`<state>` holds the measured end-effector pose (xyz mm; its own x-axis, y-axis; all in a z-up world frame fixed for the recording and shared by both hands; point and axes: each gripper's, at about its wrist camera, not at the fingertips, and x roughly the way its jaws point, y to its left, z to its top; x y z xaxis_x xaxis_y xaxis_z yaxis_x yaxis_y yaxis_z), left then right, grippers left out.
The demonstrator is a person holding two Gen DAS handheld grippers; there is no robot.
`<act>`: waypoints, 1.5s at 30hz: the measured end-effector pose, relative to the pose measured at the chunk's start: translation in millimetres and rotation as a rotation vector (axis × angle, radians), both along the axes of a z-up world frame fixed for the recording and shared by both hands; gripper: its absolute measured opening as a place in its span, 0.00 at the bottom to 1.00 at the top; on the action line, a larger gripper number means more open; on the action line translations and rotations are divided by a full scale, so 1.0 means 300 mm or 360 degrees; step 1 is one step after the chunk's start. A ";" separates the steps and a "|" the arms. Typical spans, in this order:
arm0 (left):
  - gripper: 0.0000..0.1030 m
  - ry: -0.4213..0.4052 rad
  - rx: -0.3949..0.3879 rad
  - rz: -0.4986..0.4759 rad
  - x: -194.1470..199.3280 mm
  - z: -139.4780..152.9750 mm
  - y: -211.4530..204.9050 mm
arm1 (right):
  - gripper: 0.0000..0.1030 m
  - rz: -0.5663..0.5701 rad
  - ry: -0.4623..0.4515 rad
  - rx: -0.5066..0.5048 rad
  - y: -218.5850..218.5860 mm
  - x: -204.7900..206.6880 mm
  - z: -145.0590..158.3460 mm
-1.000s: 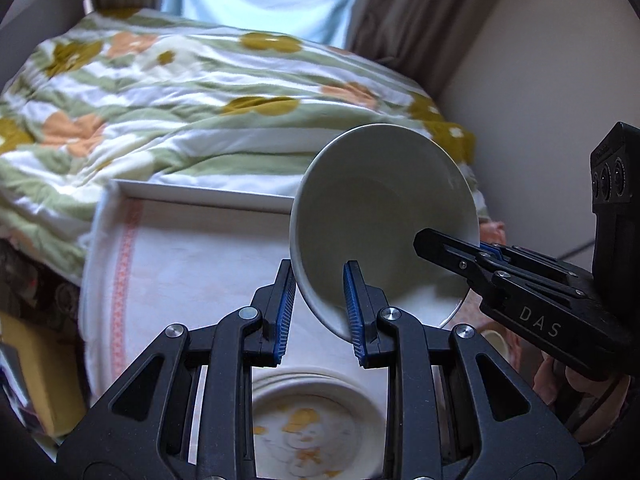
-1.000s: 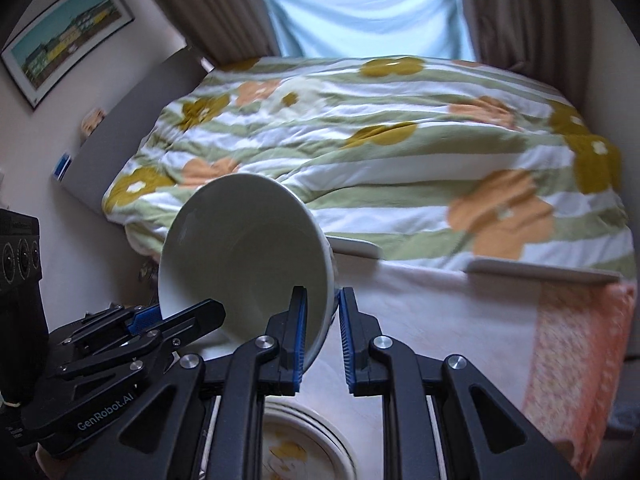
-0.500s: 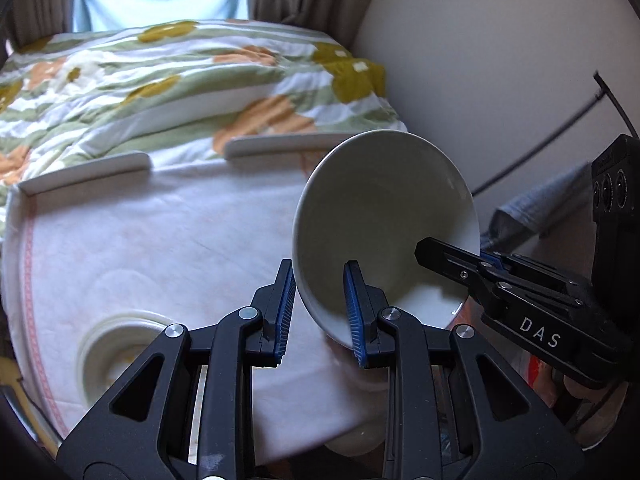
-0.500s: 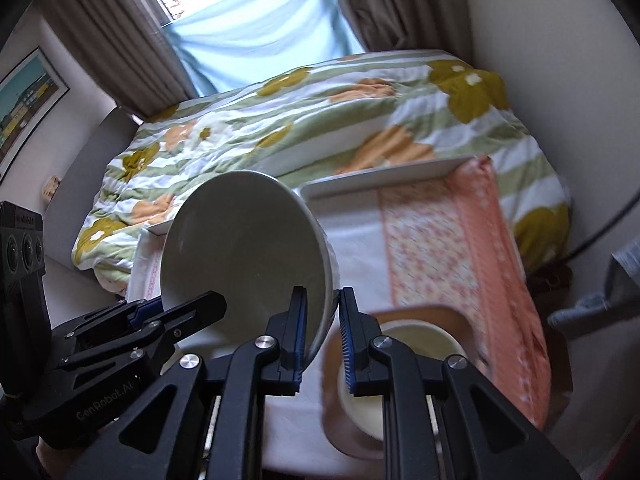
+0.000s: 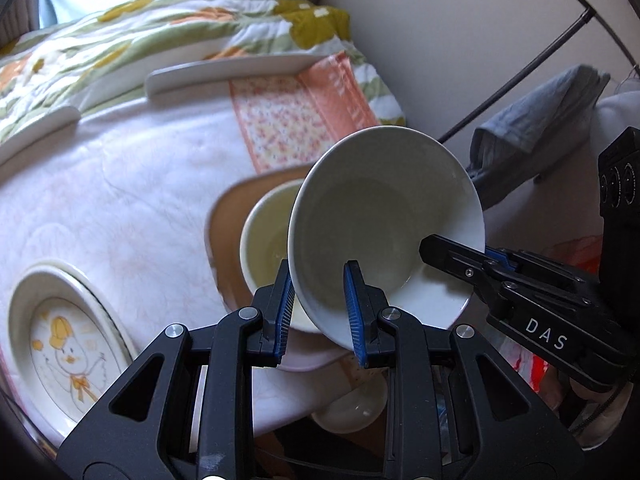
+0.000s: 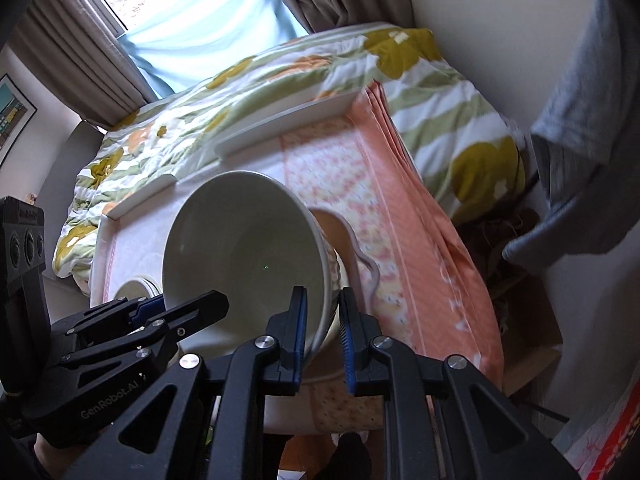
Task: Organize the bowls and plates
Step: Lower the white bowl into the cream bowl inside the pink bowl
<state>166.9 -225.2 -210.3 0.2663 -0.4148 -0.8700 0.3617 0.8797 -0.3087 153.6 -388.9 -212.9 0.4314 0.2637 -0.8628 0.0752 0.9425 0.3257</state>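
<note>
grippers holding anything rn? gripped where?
Yes, one white bowl, tilted, held by both: left gripper and right gripper each pinch its rim on opposite sides.

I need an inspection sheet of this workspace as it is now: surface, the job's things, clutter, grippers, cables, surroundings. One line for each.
Surface: table under a white cloth with an orange patterned band, raised white rim at the far edge.
Job's things: white bowl held tilted in the air by both grippers; cream bowl on a brown mat below it; duck-print plate at the near left.
Clutter: nothing seen on the table.
Grippers: left gripper shut on the white bowl's rim; right gripper shut on the opposite rim.
Cables: thin black rod or cord against the wall.
Surroundings: bed with floral quilt, curtained window, grey garment hanging at the right.
</note>
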 end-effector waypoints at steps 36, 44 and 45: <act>0.21 -0.0019 0.0289 -0.0005 0.040 -0.085 -0.019 | 0.14 0.0145 0.0081 -0.0098 0.055 0.036 -0.112; 0.21 -0.0014 0.0381 -0.0011 0.074 -0.091 -0.026 | 0.14 0.0180 0.0080 -0.0117 0.063 0.060 -0.109; 0.21 -0.0013 0.0372 -0.0010 0.077 -0.091 -0.026 | 0.14 0.0187 0.0076 -0.0126 0.064 0.060 -0.106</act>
<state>190.1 -232.9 -237.6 0.2716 -0.2039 -0.9405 0.3690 0.9247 -0.0939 171.7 -369.8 -244.7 0.3597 0.2405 -0.9016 -0.0237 0.9683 0.2488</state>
